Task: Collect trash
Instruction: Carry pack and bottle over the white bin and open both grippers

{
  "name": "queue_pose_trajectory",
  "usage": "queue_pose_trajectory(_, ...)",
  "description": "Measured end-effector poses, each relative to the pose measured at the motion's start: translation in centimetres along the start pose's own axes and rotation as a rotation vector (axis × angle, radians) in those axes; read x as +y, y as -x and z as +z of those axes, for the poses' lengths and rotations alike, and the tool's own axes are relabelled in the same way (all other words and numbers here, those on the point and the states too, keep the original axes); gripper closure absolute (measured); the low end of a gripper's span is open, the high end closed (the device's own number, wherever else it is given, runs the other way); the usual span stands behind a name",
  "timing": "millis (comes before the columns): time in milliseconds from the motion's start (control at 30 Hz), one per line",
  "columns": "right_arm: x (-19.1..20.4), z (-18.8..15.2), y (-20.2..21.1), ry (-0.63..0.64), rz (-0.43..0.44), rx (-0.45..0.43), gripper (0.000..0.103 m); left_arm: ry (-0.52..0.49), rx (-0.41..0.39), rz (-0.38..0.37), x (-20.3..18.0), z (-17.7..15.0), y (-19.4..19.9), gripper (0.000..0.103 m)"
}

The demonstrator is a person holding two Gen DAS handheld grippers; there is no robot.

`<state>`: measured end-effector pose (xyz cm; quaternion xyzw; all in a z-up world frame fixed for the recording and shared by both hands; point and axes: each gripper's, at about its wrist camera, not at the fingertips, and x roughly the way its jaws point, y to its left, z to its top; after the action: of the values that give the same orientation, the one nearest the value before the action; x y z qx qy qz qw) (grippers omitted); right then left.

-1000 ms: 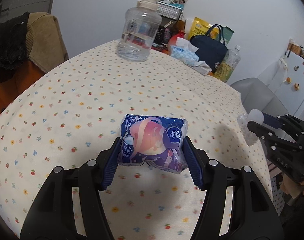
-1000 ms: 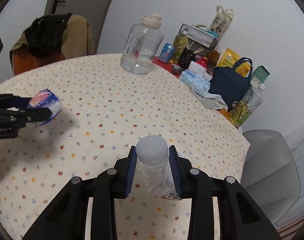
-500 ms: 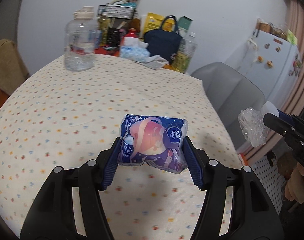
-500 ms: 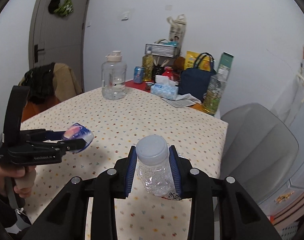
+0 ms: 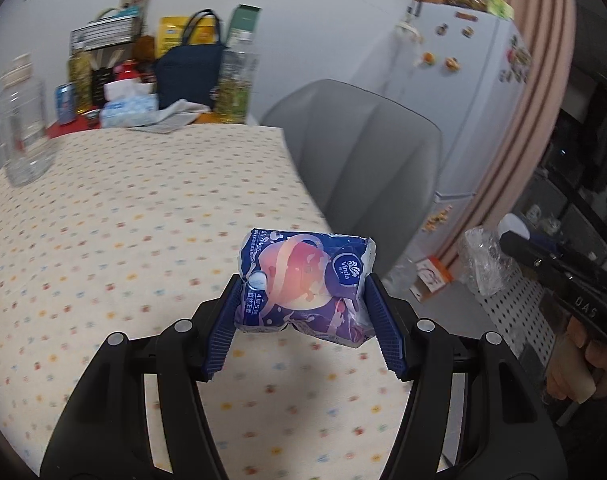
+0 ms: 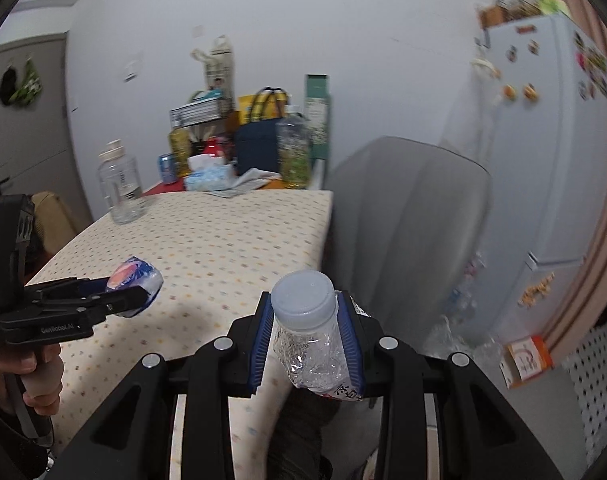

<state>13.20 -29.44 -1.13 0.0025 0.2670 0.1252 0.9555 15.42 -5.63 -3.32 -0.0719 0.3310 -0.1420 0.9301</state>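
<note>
Beside the grey chair (image 5: pixel 355 152), above the dotted desk (image 5: pixel 143 208), the left tool (image 5: pixel 303 308) clamps a blue-pink tissue wrapper (image 5: pixel 303 280) and the right tool (image 6: pixel 306 340) pinches a crushed clear plastic bottle (image 6: pixel 309 340), both lifted probably for binning.

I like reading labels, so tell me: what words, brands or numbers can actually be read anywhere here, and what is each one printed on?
"Vinda": tissue pack held in the left gripper.
"GenRobot.AI": side of the left gripper, right wrist view.
"DAS": side of the right gripper, left wrist view.
Too small or blurred: other print on the tissue pack, the crushed bottle label, the tabletop packages, the fridge magnets.
</note>
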Motion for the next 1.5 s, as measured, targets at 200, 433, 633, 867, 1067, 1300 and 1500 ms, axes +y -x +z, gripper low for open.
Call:
queue_pose_trajectory(200,-5.7,-3.6,0.1,-0.094,-0.068,0.052,0.070,-0.069,0.046,-0.057,-5.2,-0.2,-3.0,0.042)
queue_pose_trajectory(433,-11.2,-7.6,-0.3,-0.204,-0.125,0.114,0.070,-0.132,0.112,-0.115,-9.9,-0.9,-6.9,0.042)
queue_pose_trajectory(633,-14.4,-10.1,-1.0,-0.272,-0.162,0.165,0.070,-0.178,0.154,-0.150,-13.1,-1.8,-9.1,0.042)
queue_pose_trajectory(867,-17.8,-13.9,-3.4,-0.389,-0.167,0.255,0.070,-0.216,0.241,-0.153,-15.0,-3.4,-11.9,0.042)
queue_pose_trajectory(1067,-20.4,-18.4,-6.2,-0.459,-0.197,0.329,0.070,-0.247,0.278,-0.154,-16.4,-4.0,-13.7,0.042)
queue_pose_trajectory(1300,-23.2,-21.6,-6.3,-0.539,-0.244,0.369,0.039,-0.292,0.325,-0.181,-19.6,-5.2,-15.6,0.042)
queue_pose_trajectory(1500,-25.3,-21.2,-2.5,-0.565,-0.322,0.339,0.032,-0.341,0.355,-0.220,-22.7,-6.0,-16.5,0.042)
